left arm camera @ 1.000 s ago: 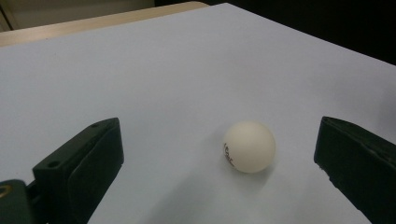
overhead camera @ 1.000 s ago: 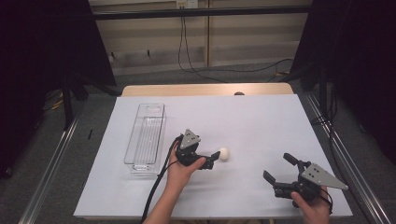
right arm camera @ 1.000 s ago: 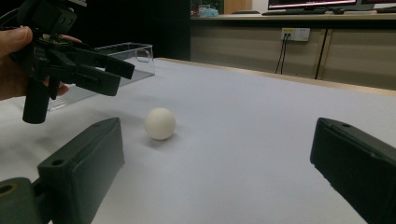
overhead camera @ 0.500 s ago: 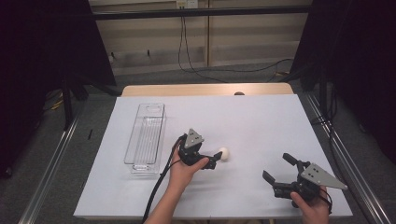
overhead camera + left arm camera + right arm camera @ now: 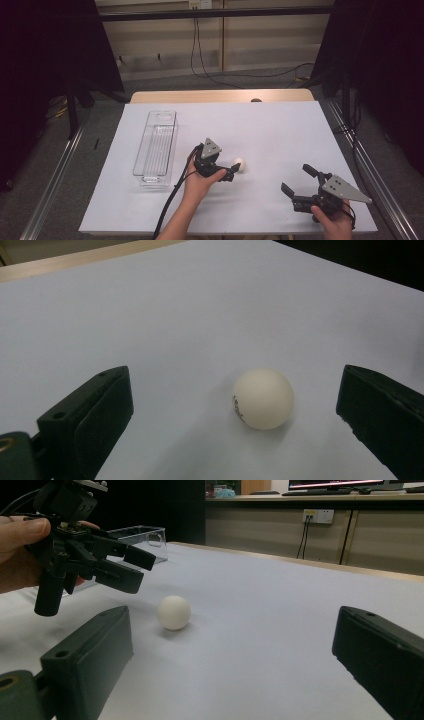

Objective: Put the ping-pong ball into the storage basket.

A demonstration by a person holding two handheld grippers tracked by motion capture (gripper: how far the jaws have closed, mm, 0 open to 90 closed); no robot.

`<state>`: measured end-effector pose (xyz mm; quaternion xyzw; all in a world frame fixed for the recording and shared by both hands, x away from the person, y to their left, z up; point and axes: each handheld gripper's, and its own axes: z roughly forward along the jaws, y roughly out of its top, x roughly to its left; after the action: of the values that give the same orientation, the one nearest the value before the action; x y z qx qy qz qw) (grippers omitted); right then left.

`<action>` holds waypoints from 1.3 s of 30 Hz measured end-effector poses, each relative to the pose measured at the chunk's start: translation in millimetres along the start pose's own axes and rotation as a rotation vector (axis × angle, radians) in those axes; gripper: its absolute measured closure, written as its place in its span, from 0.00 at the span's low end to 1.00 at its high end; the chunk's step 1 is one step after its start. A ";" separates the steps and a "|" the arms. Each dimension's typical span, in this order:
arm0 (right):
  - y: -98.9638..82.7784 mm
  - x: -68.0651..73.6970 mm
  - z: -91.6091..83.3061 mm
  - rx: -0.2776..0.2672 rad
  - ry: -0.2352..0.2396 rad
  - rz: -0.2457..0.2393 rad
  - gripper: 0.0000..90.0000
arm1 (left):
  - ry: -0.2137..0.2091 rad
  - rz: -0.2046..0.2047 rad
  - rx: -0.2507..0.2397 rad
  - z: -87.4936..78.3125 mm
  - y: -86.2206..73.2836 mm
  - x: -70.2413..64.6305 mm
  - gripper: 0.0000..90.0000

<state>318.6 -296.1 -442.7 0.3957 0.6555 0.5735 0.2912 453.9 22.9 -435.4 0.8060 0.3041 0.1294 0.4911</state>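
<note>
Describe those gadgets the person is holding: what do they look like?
Each hand-held gripper is black, with two blocky jaws and a grey three-cornered plate on top. The left hand-held gripper trails a black cable along the bare forearm. The right hand-held gripper looks the same. No sleeves show.

I am working in a lab or test room set up for recording, not a home. My white table point(image 5: 280, 130) stands on grey carpet point(image 5: 45, 185) between metal rails point(image 5: 55, 175), with black curtains point(image 5: 45, 45) at both sides. Loose cables point(image 5: 200, 55) hang down the beige wall panels to a socket point(image 5: 319, 516), and a desk with a monitor point(image 5: 340, 484) stands behind.
</note>
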 end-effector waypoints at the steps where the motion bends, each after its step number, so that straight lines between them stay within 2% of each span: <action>1: 0.0 0.2 0.1 0.001 0.000 0.001 0.03 | -0.001 -0.002 -0.001 0.1 0.0 -0.1 0.02; 4: -0.1 0.4 0.8 0.000 0.001 -0.003 0.03 | 0.003 -0.012 0.001 1.0 0.1 -0.8 0.02; 7: -0.3 1.0 1.5 0.001 0.002 0.001 0.03 | 0.007 0.002 0.011 2.4 0.0 -0.1 0.02; 10: -0.3 0.9 2.0 0.000 -0.001 0.000 0.03 | 0.001 -0.011 0.008 4.7 -0.4 -1.4 0.02; 11: -0.3 0.8 2.0 0.000 -0.001 0.000 0.03 | 0.003 0.001 0.025 4.4 0.2 -1.1 0.02; 16: -0.3 0.4 2.1 -0.004 -0.005 0.004 0.03 | -0.010 -0.003 0.016 6.5 1.8 -2.3 0.02; 20: -0.8 0.4 2.0 -0.001 -0.002 -0.005 0.03 | 0.007 0.000 0.022 4.8 3.1 -1.7 0.02; 23: -0.9 0.5 2.5 -0.002 -0.003 -0.008 0.03 | 0.003 -0.011 0.015 5.1 3.3 -2.0 0.03; 25: -0.8 0.5 2.6 -0.001 0.000 -0.010 0.03 | 0.006 0.003 0.028 5.5 3.7 -2.4 0.03; 28: -0.5 1.4 2.8 0.002 0.003 -0.007 0.03 | 0.005 0.001 0.035 6.7 4.3 -3.5 0.03; 31: -0.5 1.9 3.6 0.005 0.007 -0.012 0.03 | 0.005 -0.019 0.024 8.3 4.8 -4.1 0.02; 37: 0.0 1.8 2.7 -0.001 0.005 -0.013 0.03 | 0.004 -0.004 0.051 9.1 8.4 -5.2 0.02; 39: 0.0 1.7 2.6 -0.002 -0.002 -0.007 0.03 | 0.002 -0.014 0.049 10.4 9.4 -6.7 0.02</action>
<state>319.9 -293.3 -443.0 0.3937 0.6558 0.5729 0.2944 457.4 8.1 -431.7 0.8155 0.3132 0.1195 0.4717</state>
